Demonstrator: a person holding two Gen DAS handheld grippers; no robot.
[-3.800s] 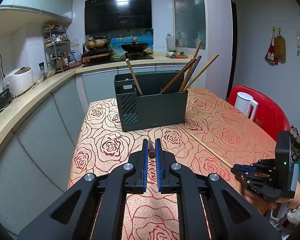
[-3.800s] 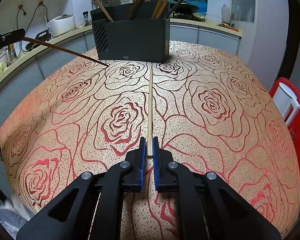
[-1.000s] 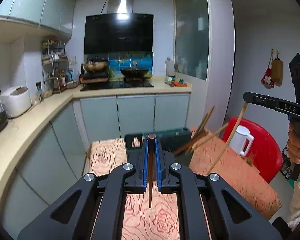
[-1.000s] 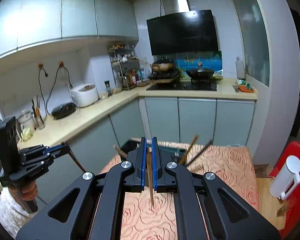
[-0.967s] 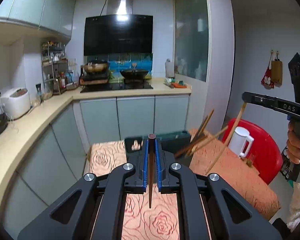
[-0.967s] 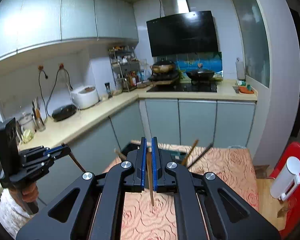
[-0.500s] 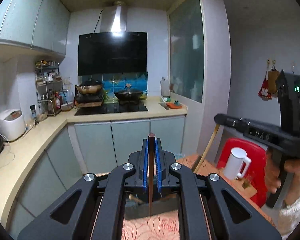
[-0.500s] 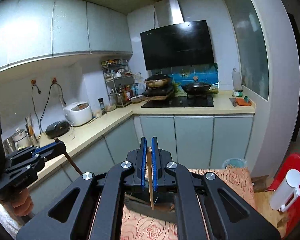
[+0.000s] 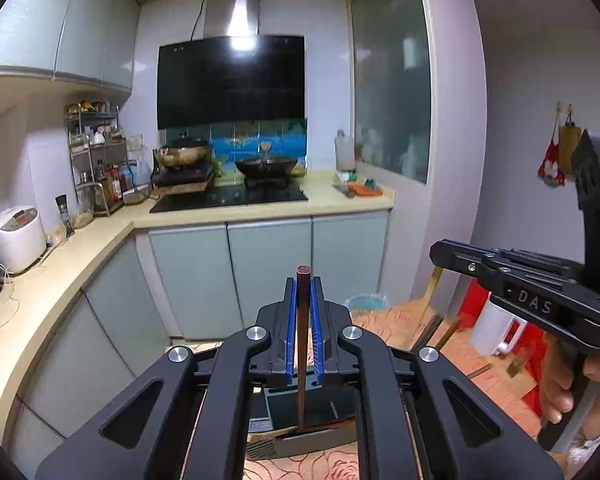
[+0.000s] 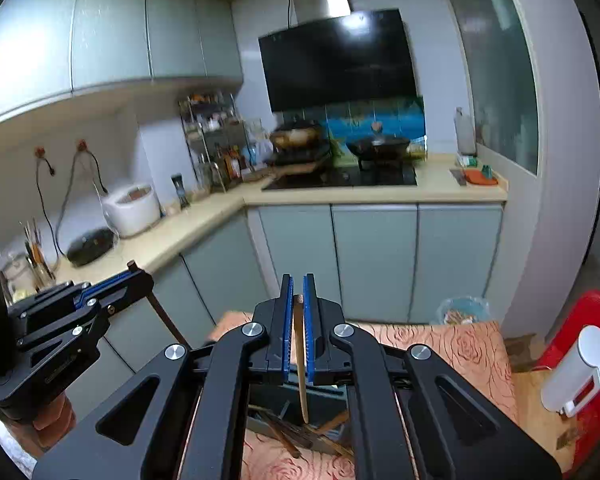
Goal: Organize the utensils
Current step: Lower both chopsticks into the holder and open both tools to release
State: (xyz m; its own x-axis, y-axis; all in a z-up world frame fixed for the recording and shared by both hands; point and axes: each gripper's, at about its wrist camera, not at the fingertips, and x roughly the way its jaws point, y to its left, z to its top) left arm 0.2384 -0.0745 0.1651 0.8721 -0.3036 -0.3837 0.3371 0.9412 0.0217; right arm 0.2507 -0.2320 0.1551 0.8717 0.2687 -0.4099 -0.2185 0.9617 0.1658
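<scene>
My left gripper [image 9: 303, 280] is shut on a dark brown chopstick [image 9: 301, 344] that hangs straight down into the dark utensil holder [image 9: 300, 436] below. My right gripper [image 10: 297, 278] is shut on a light wooden chopstick [image 10: 301, 372] that points down over the same holder [image 10: 300, 408], its tip just above the opening. Several chopsticks [image 10: 288, 434] lie inside. In the left wrist view the right gripper [image 9: 434, 248] shows at the right with its chopstick [image 9: 428, 296] below it. In the right wrist view the left gripper [image 10: 140, 276] shows at the left.
The holder stands on a table with a rose-pattern cloth [image 10: 460, 344]. A kitchen counter [image 9: 60, 264] runs along the left and back. A red chair [image 10: 588, 320] with a white kettle [image 10: 576, 372] stands at the right. A bin [image 10: 462, 310] is behind the table.
Both grippers have come closer over the holder with their chopsticks held upright. The holder now sits directly under the fingers, and the tips have dropped toward or into its opening.
</scene>
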